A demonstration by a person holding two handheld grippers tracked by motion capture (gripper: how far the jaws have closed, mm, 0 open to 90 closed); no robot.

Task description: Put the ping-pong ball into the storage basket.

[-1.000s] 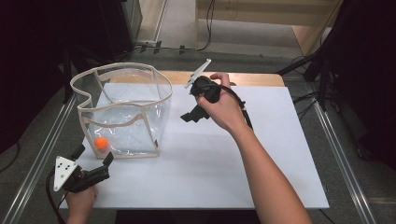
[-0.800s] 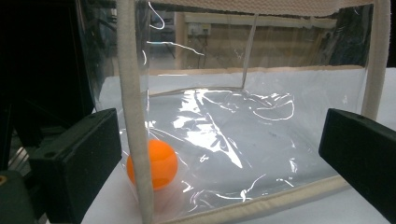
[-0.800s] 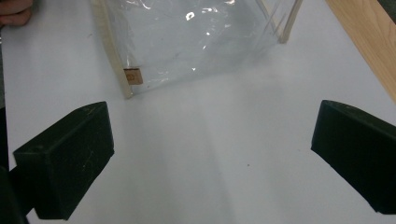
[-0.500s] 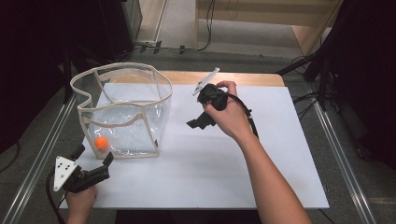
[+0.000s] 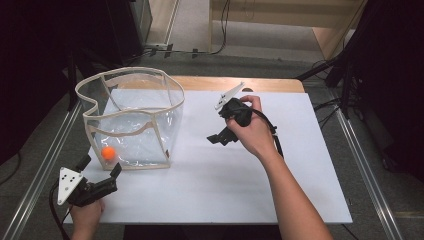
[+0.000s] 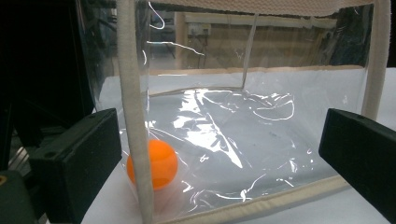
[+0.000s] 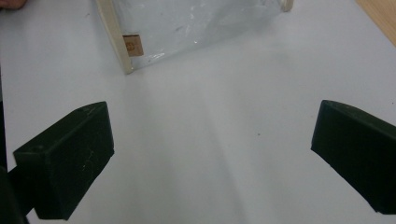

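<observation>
Each hand carries a black two-jaw gripper. The left gripper (image 5: 100, 175), at the near left of the table, has a grey three-cornered plate on top marked with small dark dots, and a black cable trailing from its rear. Its jaws are thick, matte black rectangular blocks. The right gripper (image 5: 220, 137), farther off, bears a matching pale plate, with a black cable looping along the bare forearm. No sleeves reach the wrists.

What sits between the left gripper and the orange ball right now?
The clear bag's plastic wall and its beige corner trim: in the left gripper view, the open left gripper faces the orange ball through them, plus a little bare white table.
</observation>
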